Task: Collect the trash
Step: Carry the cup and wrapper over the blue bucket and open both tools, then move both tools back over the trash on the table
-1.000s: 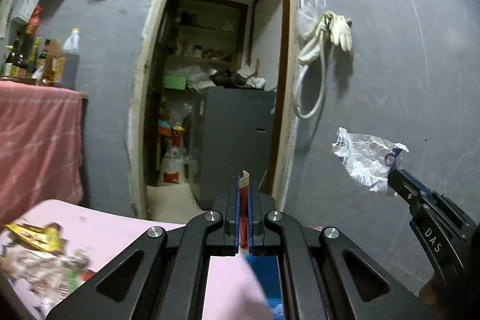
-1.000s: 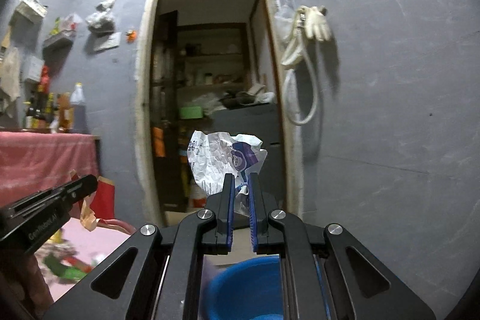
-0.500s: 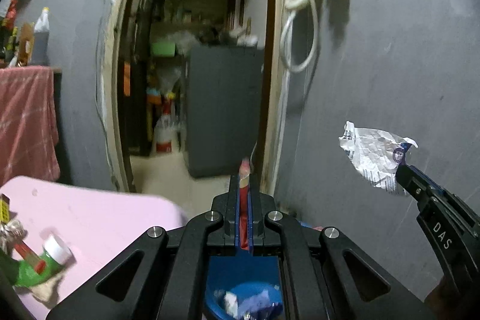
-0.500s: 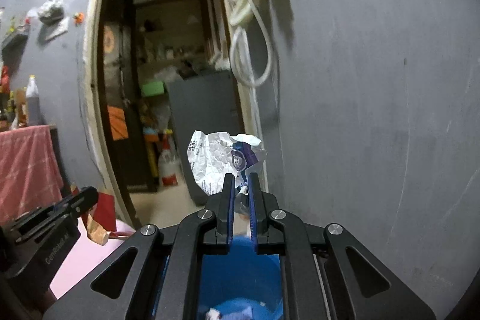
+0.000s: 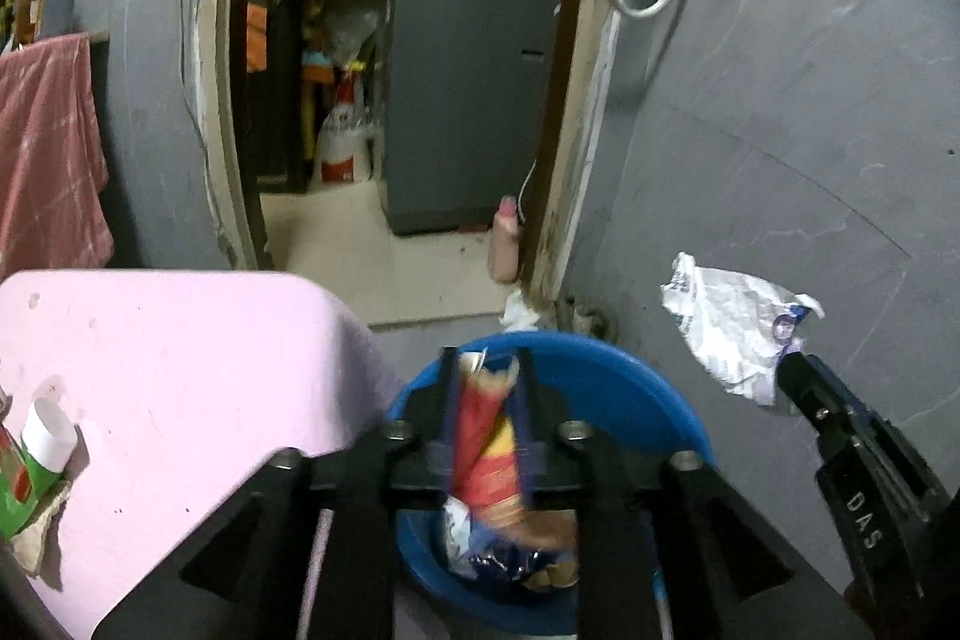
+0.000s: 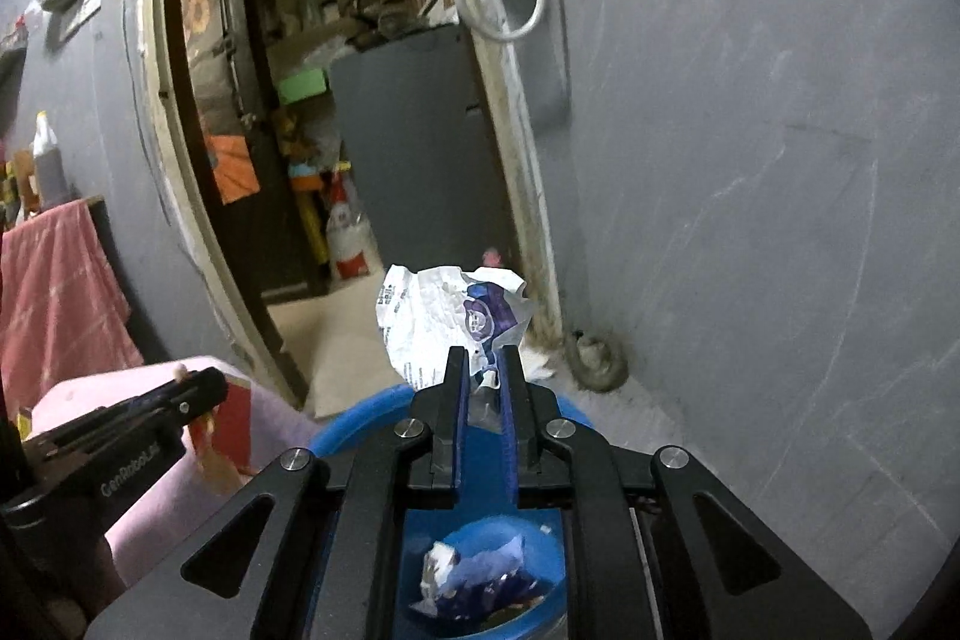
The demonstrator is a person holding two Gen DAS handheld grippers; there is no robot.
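Two tongs show: the left tongs point(image 5: 483, 370) and the right tongs point(image 6: 480, 370). One red wrapper point(image 5: 486, 436) and one white crumpled wrapper point(image 6: 444, 322). One blue bin point(image 5: 600, 382). One pink bench point(image 5: 180, 340). One green carton point(image 5: 18, 490) lies there. One pink bottle point(image 5: 505, 244) by the doorway.

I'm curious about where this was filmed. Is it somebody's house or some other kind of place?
Most likely a lived-in home, seen from a small room. A doorway opens onto a cluttered storeroom with a grey fridge, bottles stand above a pink cloth, and a blue bin holds trash.
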